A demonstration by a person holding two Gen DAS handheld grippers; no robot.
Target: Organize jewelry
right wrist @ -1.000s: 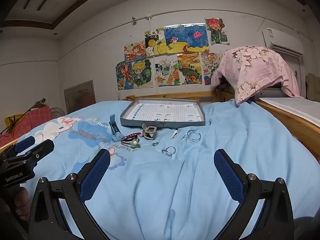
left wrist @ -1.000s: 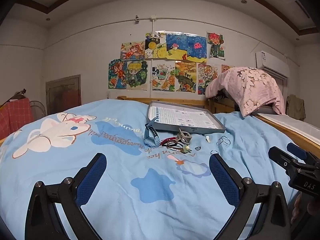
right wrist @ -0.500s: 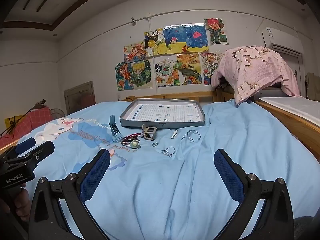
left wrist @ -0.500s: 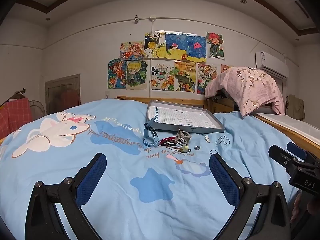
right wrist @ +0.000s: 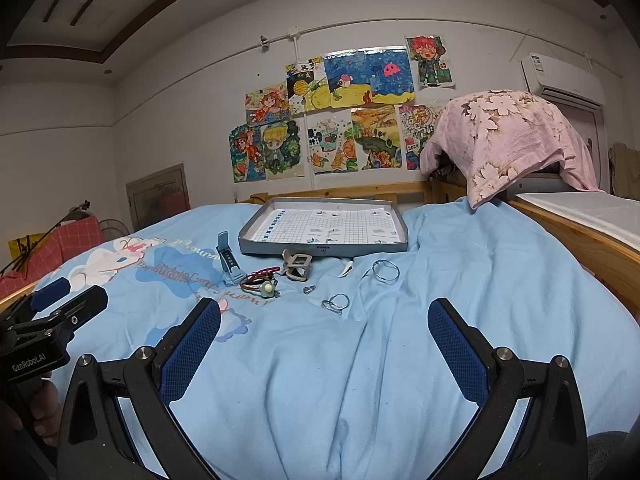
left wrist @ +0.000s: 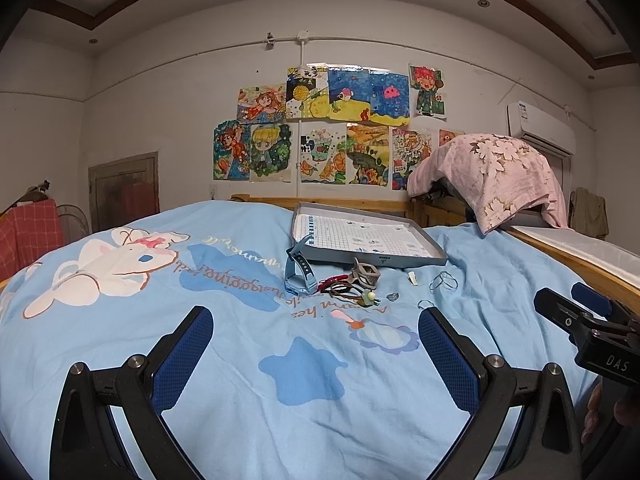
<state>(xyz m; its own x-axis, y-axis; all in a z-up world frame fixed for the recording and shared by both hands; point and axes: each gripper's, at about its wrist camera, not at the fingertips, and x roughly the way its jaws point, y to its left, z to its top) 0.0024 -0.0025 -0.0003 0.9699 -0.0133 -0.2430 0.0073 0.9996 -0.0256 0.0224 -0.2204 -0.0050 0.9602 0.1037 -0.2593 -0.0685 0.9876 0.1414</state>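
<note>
A grey tray [right wrist: 324, 246] lined with gridded paper sits on the blue bedspread [right wrist: 460, 280], holding no jewelry. Watch [right wrist: 230, 260], bracelets [right wrist: 260, 282] and rings [right wrist: 336, 303] lie just before it. Left gripper [left wrist: 316, 354] and right gripper [right wrist: 324, 344] hover spread wide, grasping nothing.

Likely a child's bedroom: cartoon bedspread [left wrist: 200, 320], drawings [right wrist: 344, 112] taped on wall.
</note>
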